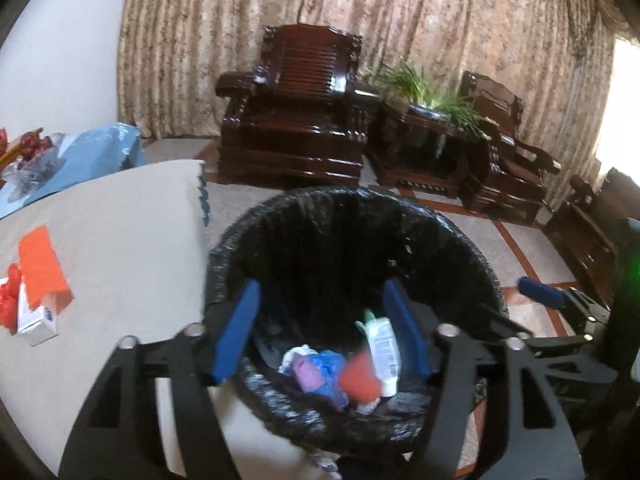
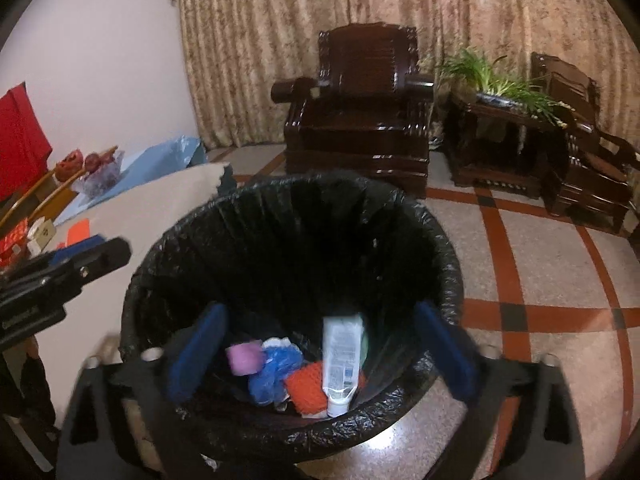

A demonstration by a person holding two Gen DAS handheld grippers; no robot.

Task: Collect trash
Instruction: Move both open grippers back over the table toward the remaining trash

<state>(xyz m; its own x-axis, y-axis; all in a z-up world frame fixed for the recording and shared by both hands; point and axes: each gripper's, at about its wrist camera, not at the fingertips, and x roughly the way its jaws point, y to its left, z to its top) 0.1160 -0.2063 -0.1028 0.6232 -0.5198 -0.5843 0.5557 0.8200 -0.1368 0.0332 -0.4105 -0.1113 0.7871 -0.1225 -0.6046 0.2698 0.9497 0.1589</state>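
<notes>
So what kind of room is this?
Probably a living room at home: carved wooden armchairs stand by long curtains, with a potted plant on a side table between them. A lined trash bin sits on the tiled floor.

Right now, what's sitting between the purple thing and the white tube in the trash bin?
In the right wrist view, a crumpled blue bag and an orange scrap lie between the purple piece and the white tube.
</notes>
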